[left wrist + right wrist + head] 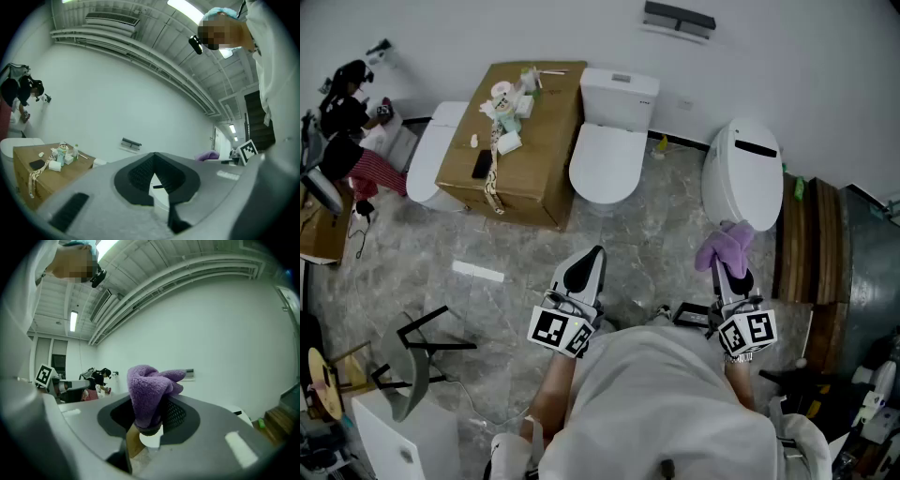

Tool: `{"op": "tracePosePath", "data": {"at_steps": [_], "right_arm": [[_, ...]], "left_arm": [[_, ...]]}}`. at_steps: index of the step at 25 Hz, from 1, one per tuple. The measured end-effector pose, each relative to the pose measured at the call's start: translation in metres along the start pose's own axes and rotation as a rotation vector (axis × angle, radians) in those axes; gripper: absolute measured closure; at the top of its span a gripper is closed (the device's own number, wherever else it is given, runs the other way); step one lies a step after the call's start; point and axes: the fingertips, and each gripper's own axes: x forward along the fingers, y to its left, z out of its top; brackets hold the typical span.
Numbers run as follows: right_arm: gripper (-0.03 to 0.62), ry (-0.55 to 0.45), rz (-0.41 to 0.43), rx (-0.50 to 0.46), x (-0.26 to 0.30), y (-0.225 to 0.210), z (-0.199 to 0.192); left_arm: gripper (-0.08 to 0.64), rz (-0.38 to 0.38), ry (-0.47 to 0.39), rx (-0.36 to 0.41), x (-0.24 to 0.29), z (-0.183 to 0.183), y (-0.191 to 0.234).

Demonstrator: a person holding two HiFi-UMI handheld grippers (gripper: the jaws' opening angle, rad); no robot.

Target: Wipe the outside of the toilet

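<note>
Three white toilets stand along the far wall in the head view: one in the middle (607,150), one with a shut lid at the right (742,178), and one at the left (429,155) partly behind a box. My right gripper (719,259) is shut on a purple cloth (727,244), which hangs just before the right toilet's near edge; whether they touch cannot be told. The right gripper view shows the purple cloth (151,391) bunched between the jaws of that gripper (152,420). My left gripper (593,253) is held over the marble floor, jaws closed and holding nothing, as the left gripper view (153,163) confirms.
A cardboard box (534,141) with a phone, bottles and tissue on top stands between the left and middle toilets. A white strip (478,272) lies on the floor, a black frame (427,337) stands lower left, wooden steps (802,244) rise at the right. A person (347,122) crouches far left.
</note>
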Motion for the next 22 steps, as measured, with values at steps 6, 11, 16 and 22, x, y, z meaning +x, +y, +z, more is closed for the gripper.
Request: {"op": "tracePosePath", "data": {"at_steps": [6,11,16,22], "right_arm": [[0.462,-0.02,-0.001,0.01,-0.041,-0.059,0.01],[0.462,-0.002,0.017,0.033,-0.073,-0.133,0.005],[0.462,0.007,0.062,0.017,-0.084,-0.189,0.01],[0.462,0.007,0.121,0.015,-0.077,-0.213,0.008]], "left_arm": [[0.555,0.022,0.035,-0.037,0.035,-0.023,-0.055],[0.555,0.043,0.018,-0.039,0.073,-0.039,-0.11],[0.555,0.098,-0.002,-0.012,0.092,-0.045,-0.143],[0.555,0.167,-0.016,0.009,0.101,-0.048,-0.154]]}}
